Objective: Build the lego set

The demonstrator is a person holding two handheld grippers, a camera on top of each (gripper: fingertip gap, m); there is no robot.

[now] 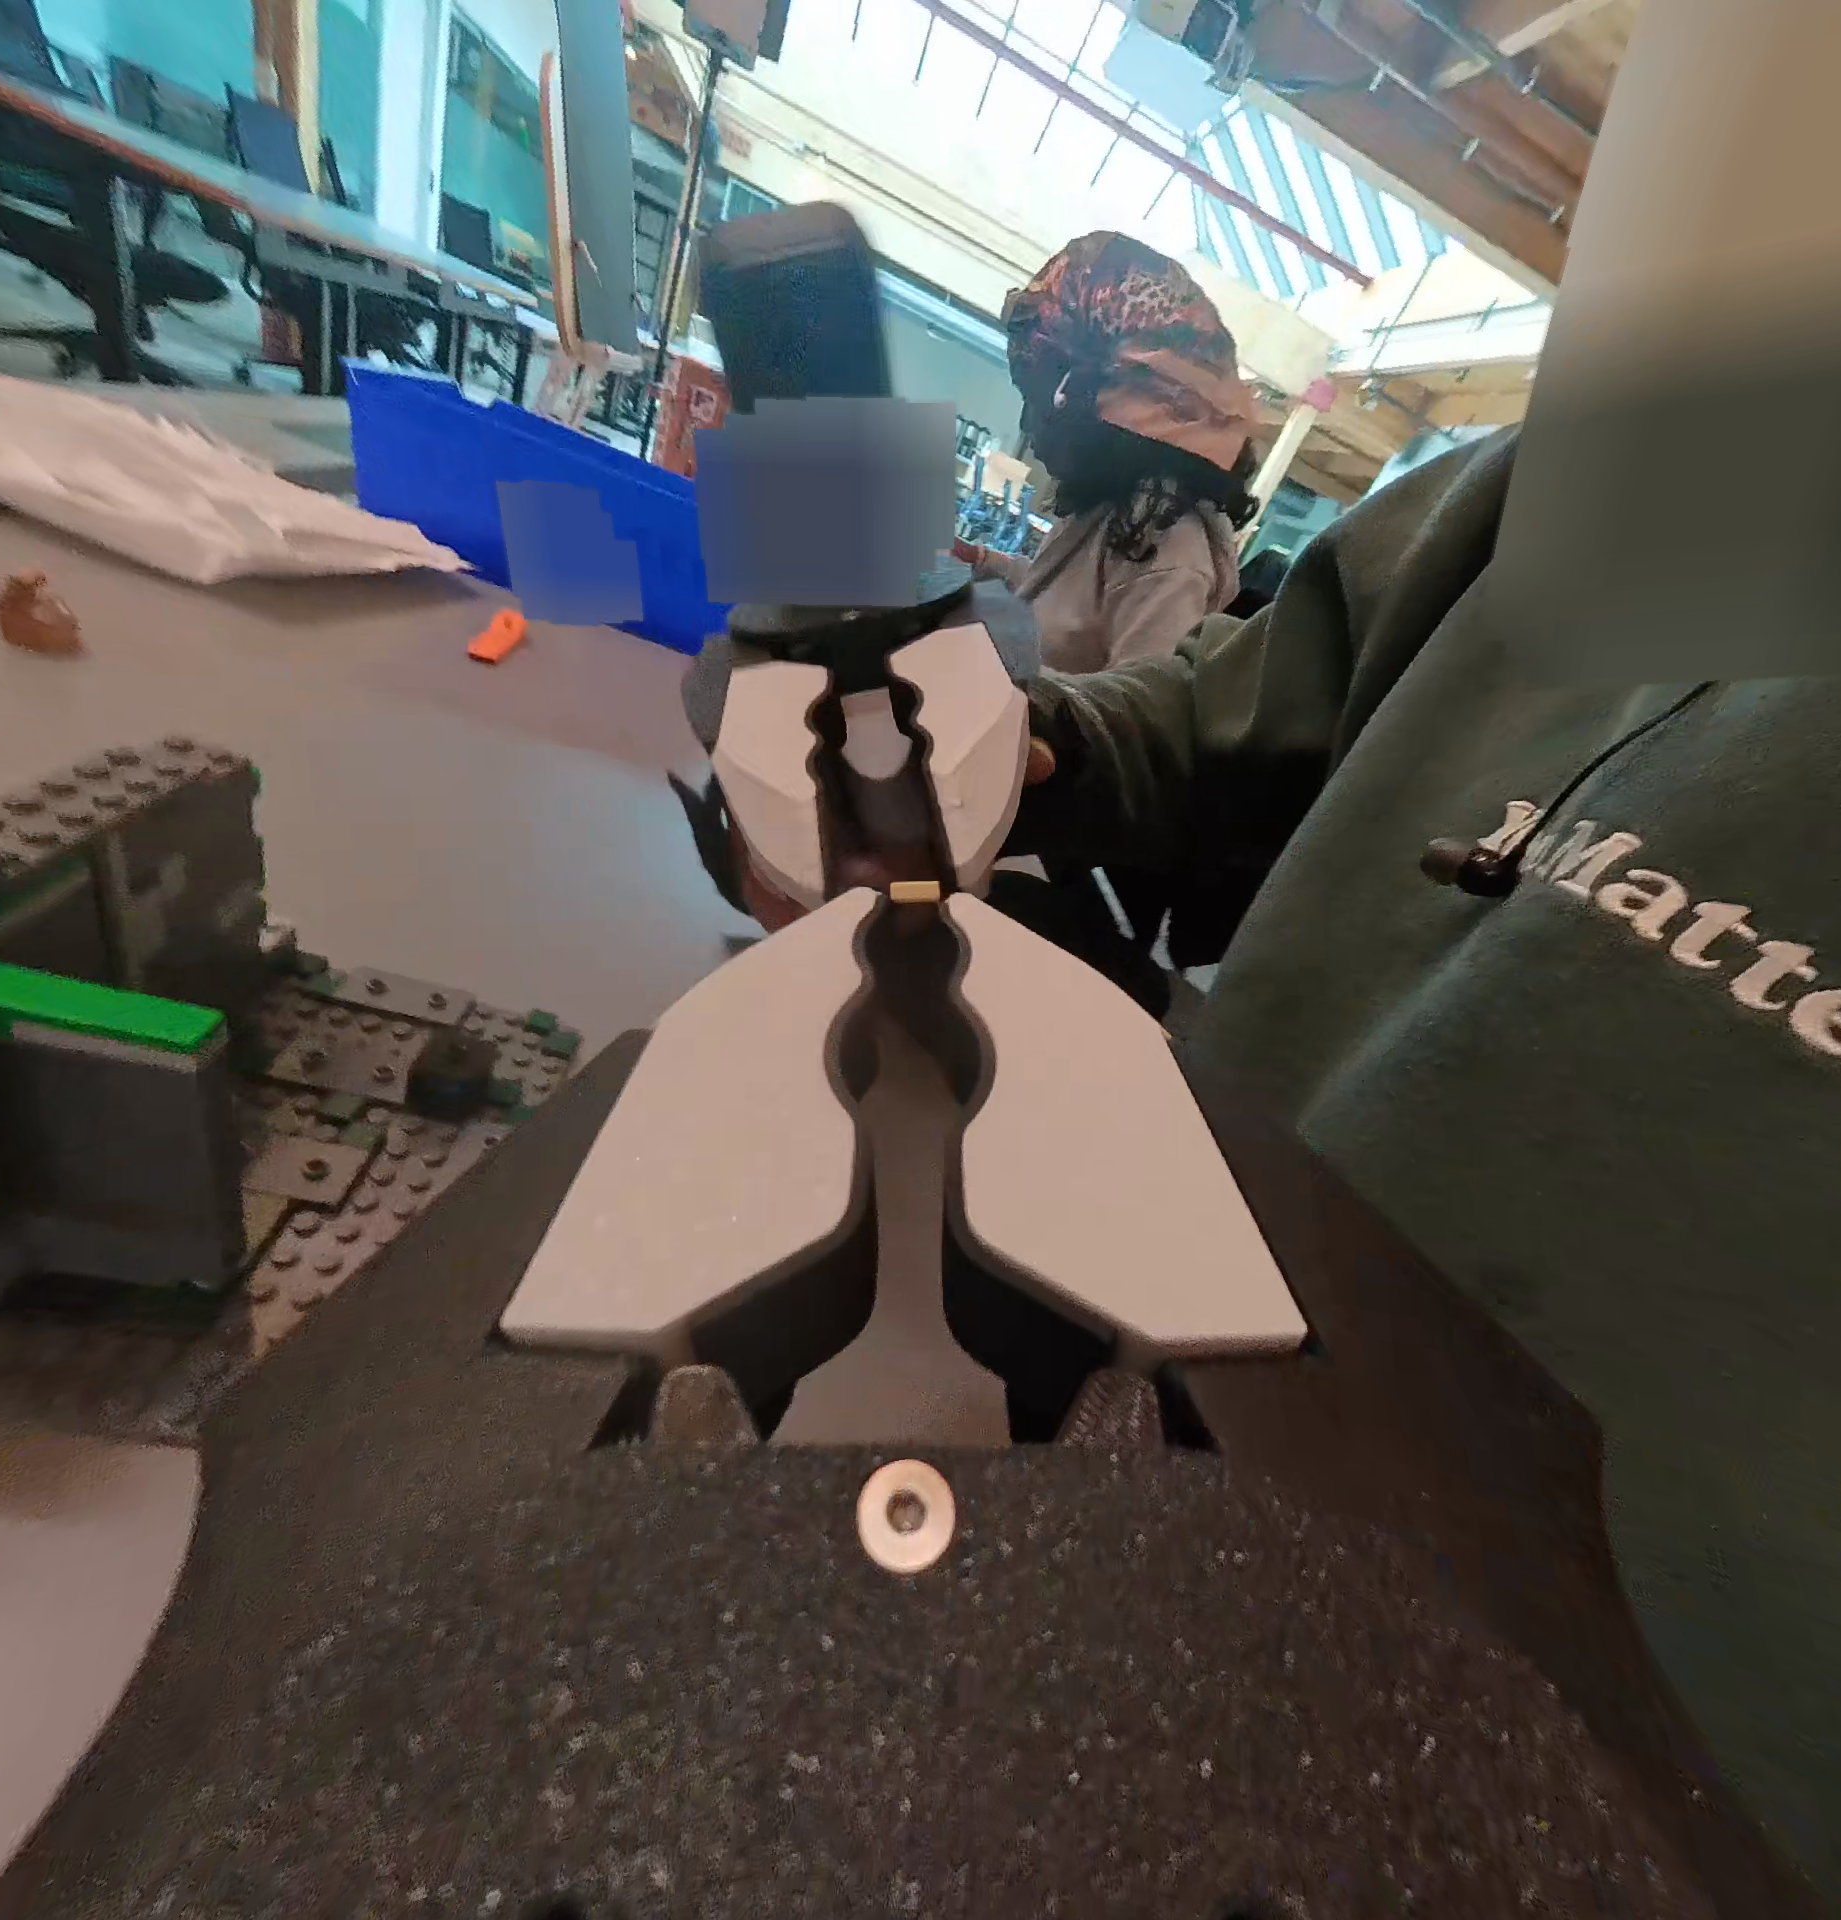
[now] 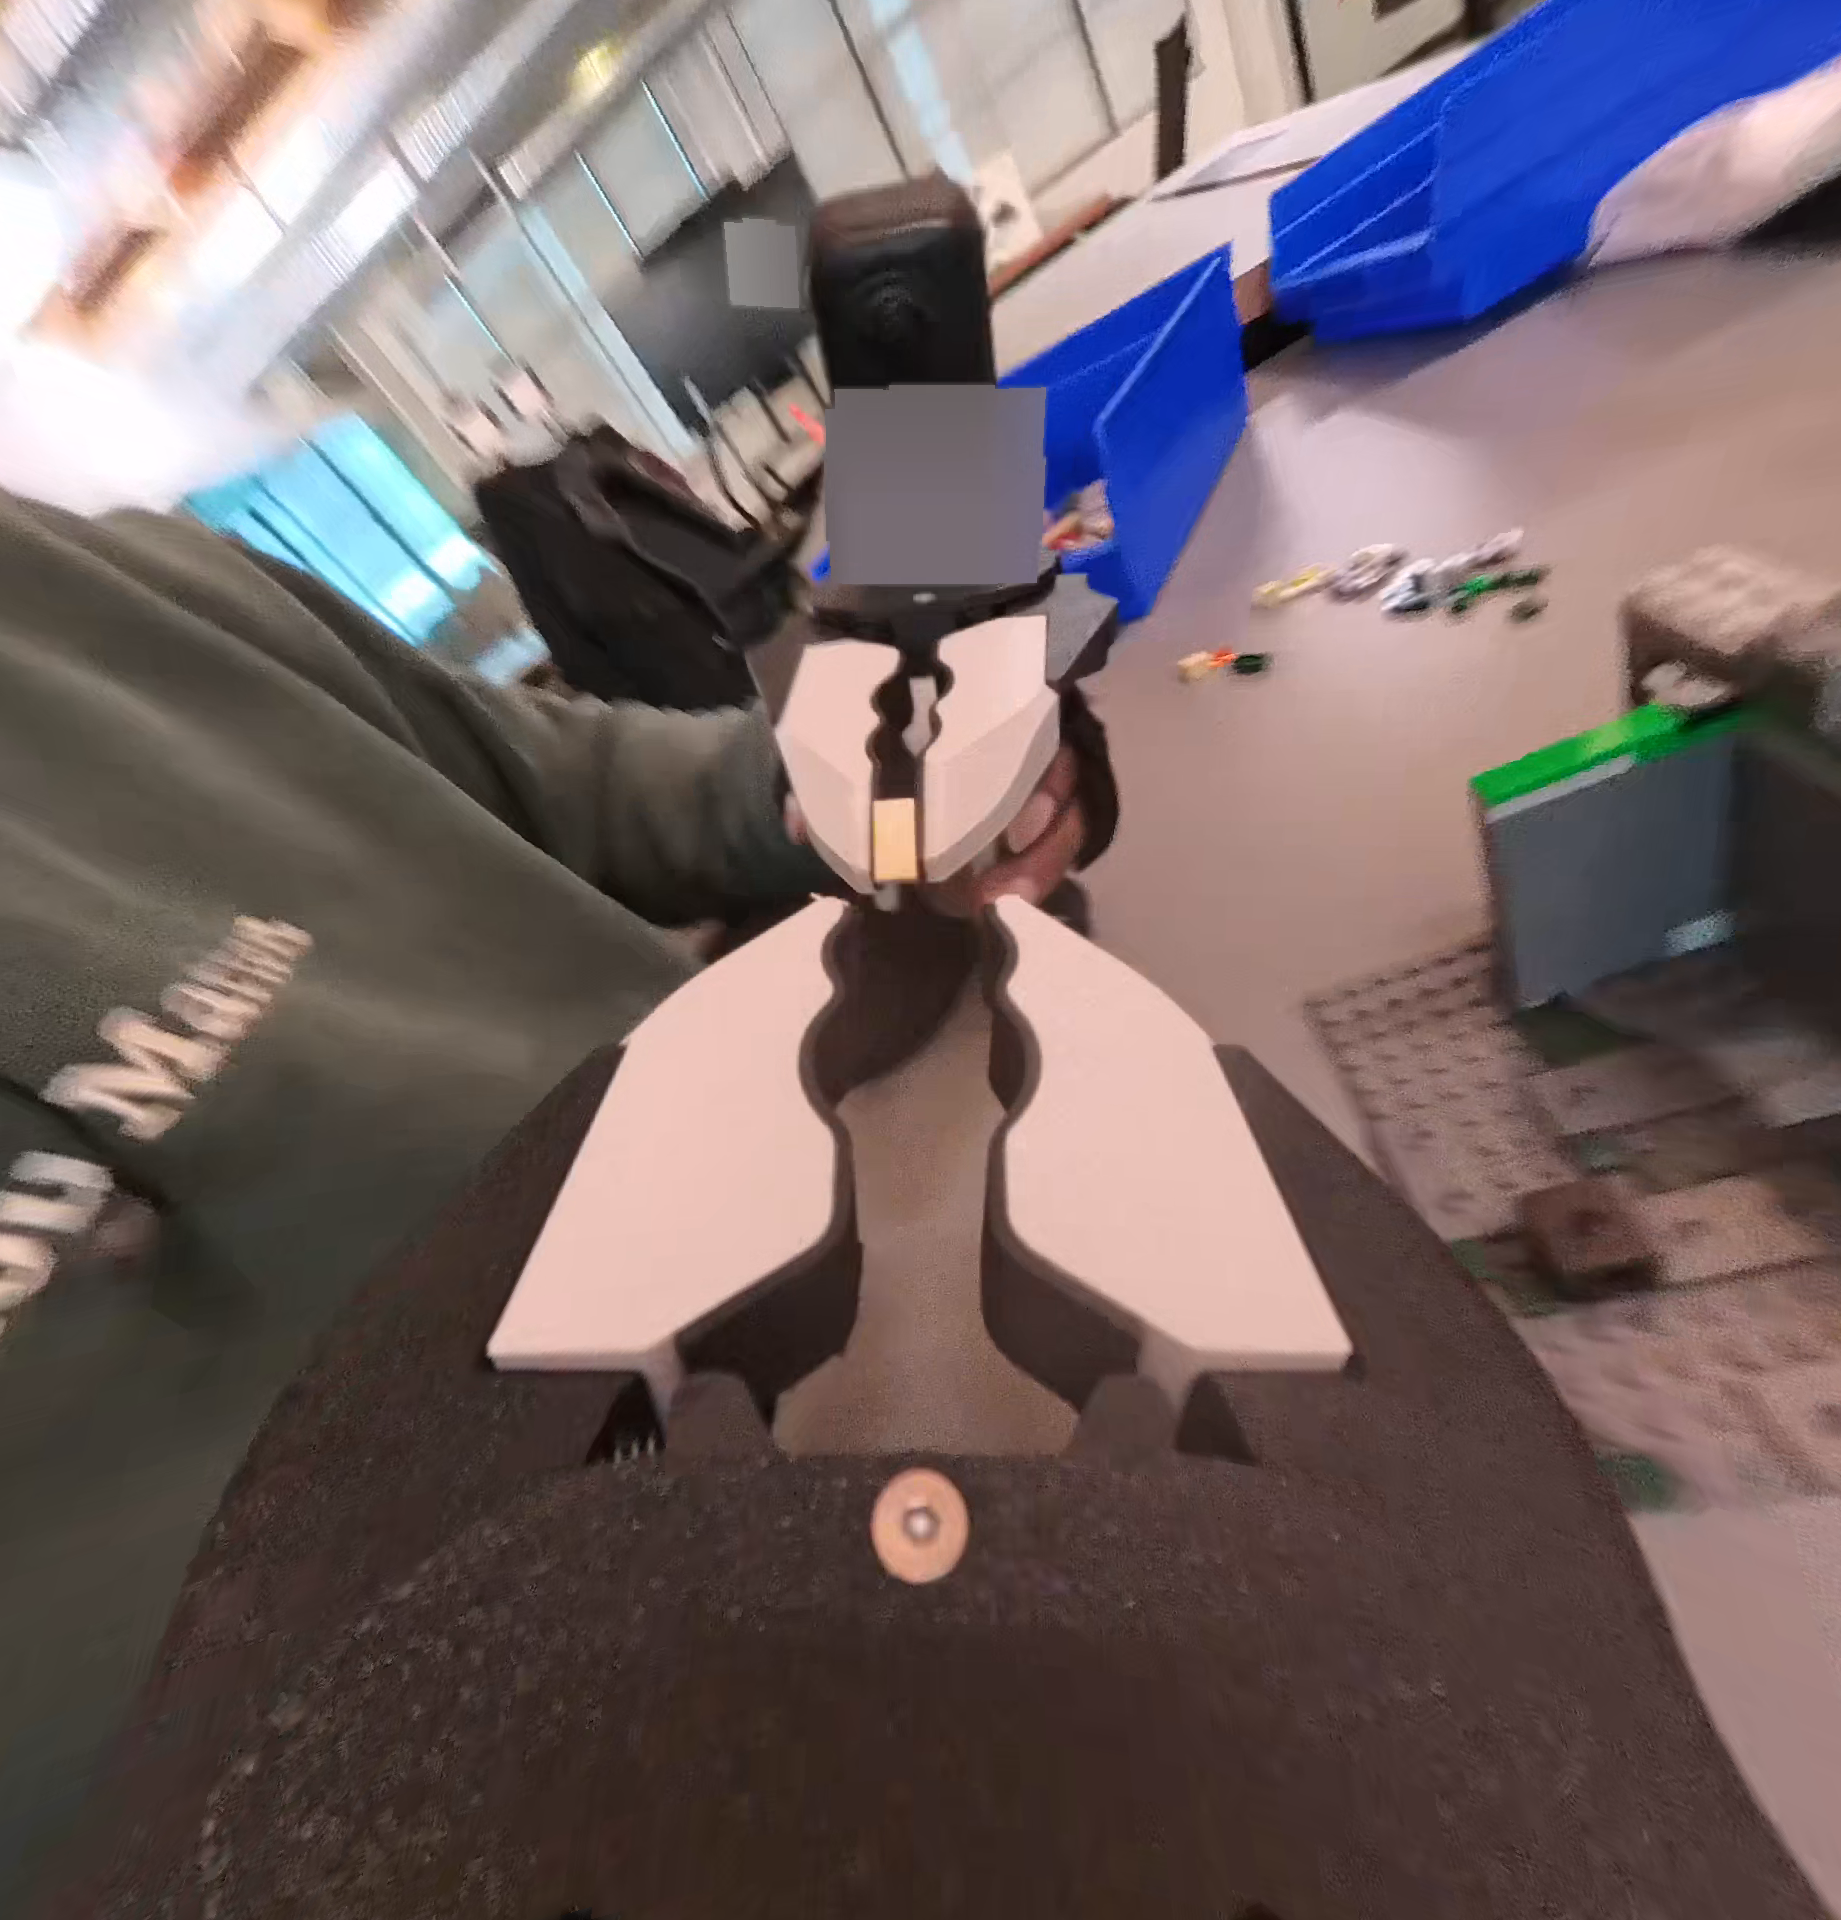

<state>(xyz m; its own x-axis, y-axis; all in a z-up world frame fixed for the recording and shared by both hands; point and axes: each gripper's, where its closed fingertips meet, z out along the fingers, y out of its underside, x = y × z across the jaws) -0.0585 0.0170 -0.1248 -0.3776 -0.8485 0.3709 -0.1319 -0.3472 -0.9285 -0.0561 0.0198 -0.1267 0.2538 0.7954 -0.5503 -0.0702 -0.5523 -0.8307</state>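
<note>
The left gripper (image 1: 914,902) is clenched on a small tan lego piece (image 1: 914,890), pinched at the very tips and held up in the air, well above the tabletop (image 1: 459,748). The right gripper (image 2: 921,914) faces it head-on, tips almost touching the left one's; its fingers stand apart with nothing between them, so it is released. In the right wrist view the tan piece shows as a short flat plate standing on end between the left gripper's tips. I judge this to be a handover or a regrip: the piece is offered nose to nose so the right gripper can take it at a better angle for pressing down.

Behind the grippers are the holder's sleeves and a dark green sweatshirt (image 1: 1518,1039), which explains why both tools hang close to the body.

Farther out, toward the left of the left wrist view, the half-built lego set (image 1: 116,1091) stands on the tabletop: grey studded baseplates, grey walls and a bright green strip on top. An orange piece (image 1: 498,636) and a brown piece (image 1: 38,615) lie loose beyond it, and blue bins (image 1: 459,478) sit toward the far edge.
</note>
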